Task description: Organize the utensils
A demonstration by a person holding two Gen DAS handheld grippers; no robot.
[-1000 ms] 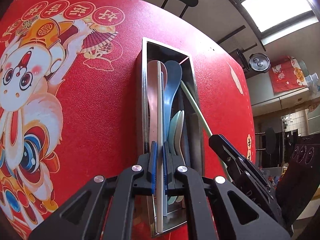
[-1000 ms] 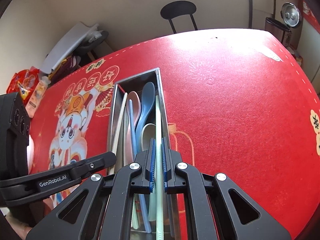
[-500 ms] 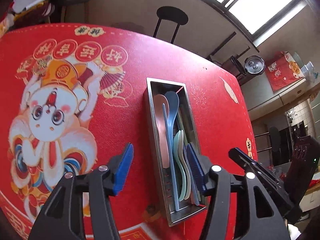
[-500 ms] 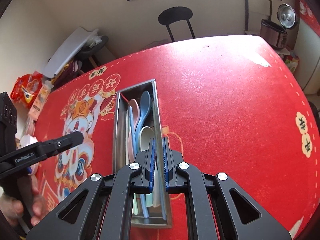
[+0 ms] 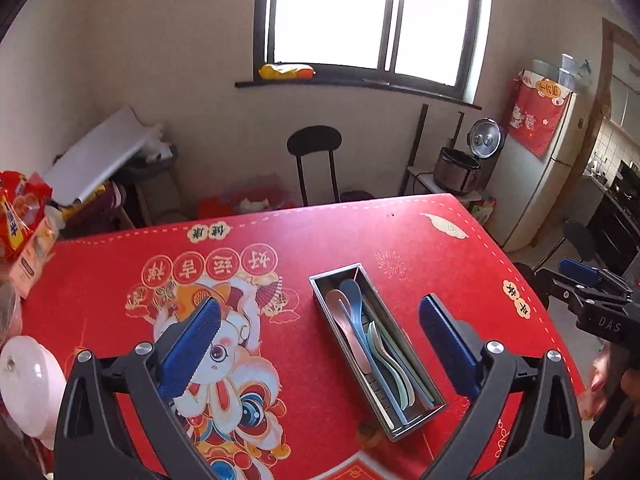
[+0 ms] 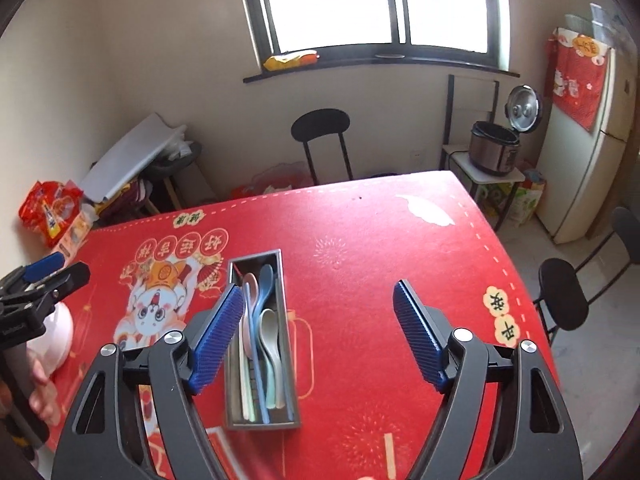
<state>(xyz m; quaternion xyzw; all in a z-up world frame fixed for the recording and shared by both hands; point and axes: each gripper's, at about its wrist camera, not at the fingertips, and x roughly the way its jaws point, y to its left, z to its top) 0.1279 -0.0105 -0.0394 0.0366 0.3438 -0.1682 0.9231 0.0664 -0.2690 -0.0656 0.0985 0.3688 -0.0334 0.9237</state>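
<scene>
Now both ribbed-padded claws, left claw (image 5: 316, 344) and right claw (image 6: 318, 330), just sprung wide (empty) above steel tray (image 6: 234, 364).

The right gripper's black body (image 5: 608, 322) carries white letters "DAS", seen at the right edge of the left wrist view. The red table mat (image 5: 420, 248) bears four round medallions (image 5: 210, 268) with Chinese characters, upside down from here, just above the cartoon figure (image 5: 224, 344) printed on it; they appear to read 好运连连, though the middle ones are unclear. A small cream badge (image 5: 209, 233) beyond the medallions holds two characters, too small to read. Near the mat's right border sit two flower-shaped badges (image 5: 518, 298), also inverted and unclear. The red cloth on the fridge (image 5: 538, 118) has a yellow label with characters that cannot be read.
</scene>
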